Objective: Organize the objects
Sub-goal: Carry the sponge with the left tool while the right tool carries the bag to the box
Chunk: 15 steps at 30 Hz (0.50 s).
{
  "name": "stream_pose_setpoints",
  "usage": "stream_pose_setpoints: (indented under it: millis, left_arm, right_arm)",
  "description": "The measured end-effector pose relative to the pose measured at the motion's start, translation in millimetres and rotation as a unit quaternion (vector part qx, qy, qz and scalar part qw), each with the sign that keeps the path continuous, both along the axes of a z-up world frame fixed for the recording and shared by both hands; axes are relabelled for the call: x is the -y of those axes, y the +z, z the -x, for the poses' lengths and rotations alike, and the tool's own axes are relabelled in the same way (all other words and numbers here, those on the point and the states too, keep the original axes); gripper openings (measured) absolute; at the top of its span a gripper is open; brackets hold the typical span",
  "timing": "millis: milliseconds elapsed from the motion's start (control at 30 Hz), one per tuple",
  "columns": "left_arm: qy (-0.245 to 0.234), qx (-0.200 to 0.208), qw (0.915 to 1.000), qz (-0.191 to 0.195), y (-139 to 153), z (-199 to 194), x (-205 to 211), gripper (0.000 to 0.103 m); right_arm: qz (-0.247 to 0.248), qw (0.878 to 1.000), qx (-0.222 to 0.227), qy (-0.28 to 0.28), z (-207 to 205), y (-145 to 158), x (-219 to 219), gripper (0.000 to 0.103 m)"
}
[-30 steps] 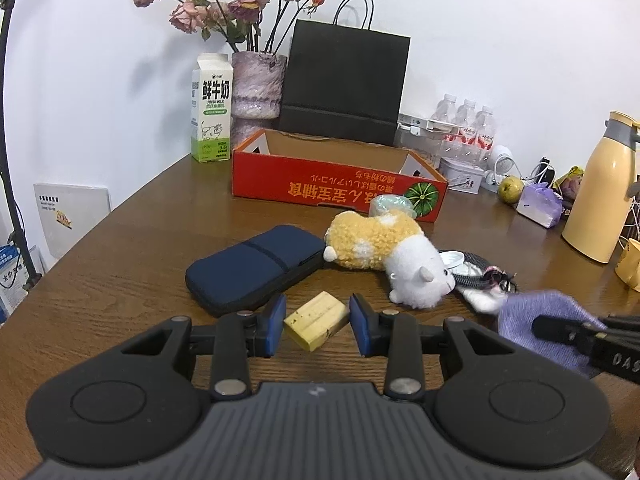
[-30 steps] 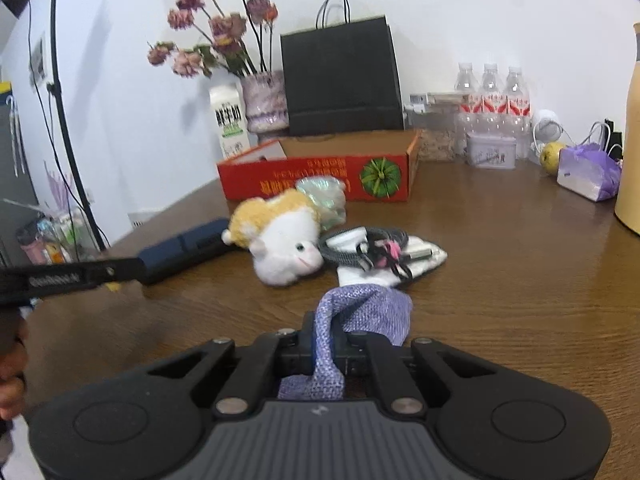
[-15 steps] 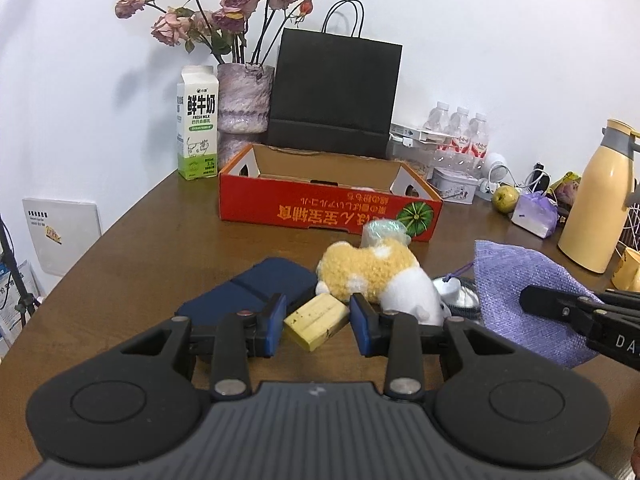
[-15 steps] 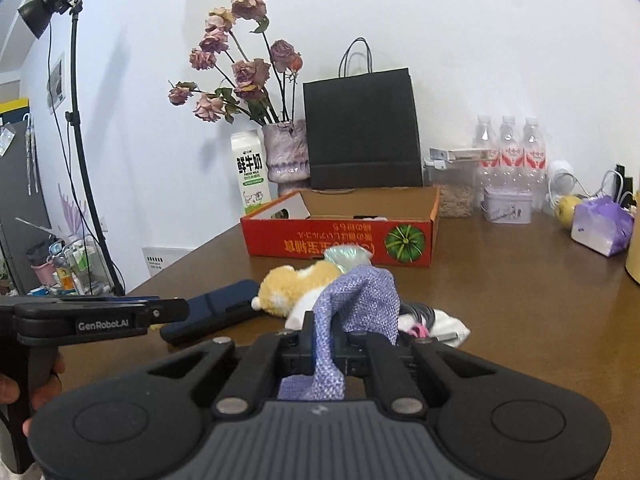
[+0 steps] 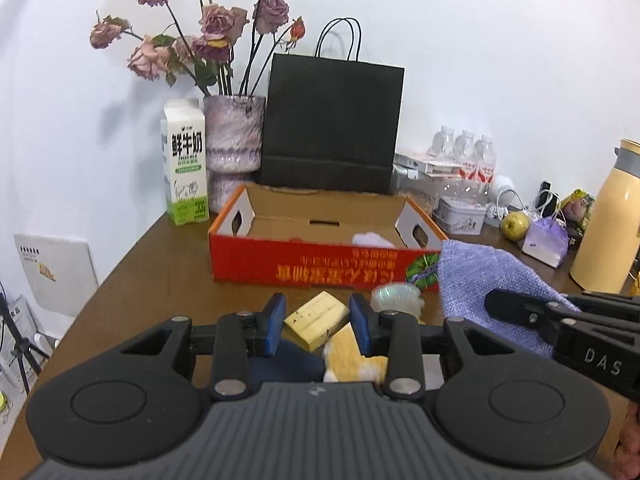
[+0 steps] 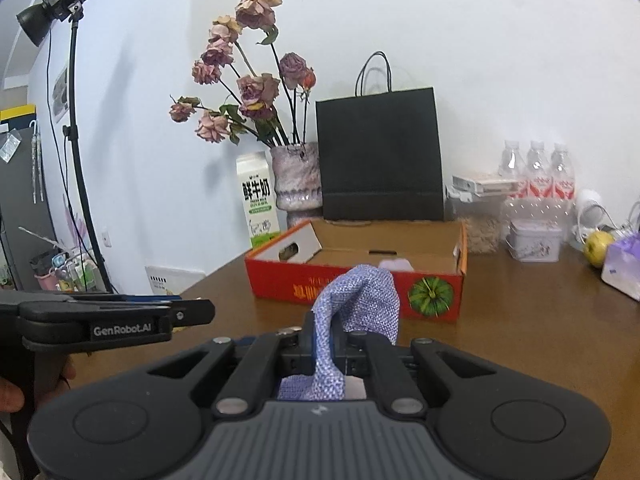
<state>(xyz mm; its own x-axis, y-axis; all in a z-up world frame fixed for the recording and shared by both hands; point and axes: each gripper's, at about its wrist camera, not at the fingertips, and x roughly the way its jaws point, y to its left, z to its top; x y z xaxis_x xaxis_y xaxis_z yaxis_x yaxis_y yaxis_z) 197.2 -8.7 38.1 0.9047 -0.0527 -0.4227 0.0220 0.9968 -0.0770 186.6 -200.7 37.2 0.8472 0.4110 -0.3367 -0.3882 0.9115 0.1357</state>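
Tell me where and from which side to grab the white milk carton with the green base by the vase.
Grip the white milk carton with the green base across its flat side panels, about mid-height below the gabled top. Come from the front, over the bare brown wooden table: the mottled pink vase crowds its right and the wall is behind. It stands upright, so level fingers should suit.
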Motion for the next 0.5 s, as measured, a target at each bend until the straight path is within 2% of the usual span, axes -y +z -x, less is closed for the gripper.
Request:
stream_pose_setpoints:
  millis: [500]
  left_arm:
    - [-0.007,-0.001,1.0,0.0,14.1,-71.3,-10.8,0.036]
  right_arm:
    - [-0.013,1.0,0.007,0.001,-70.4,11.4,-17.5,0.004]
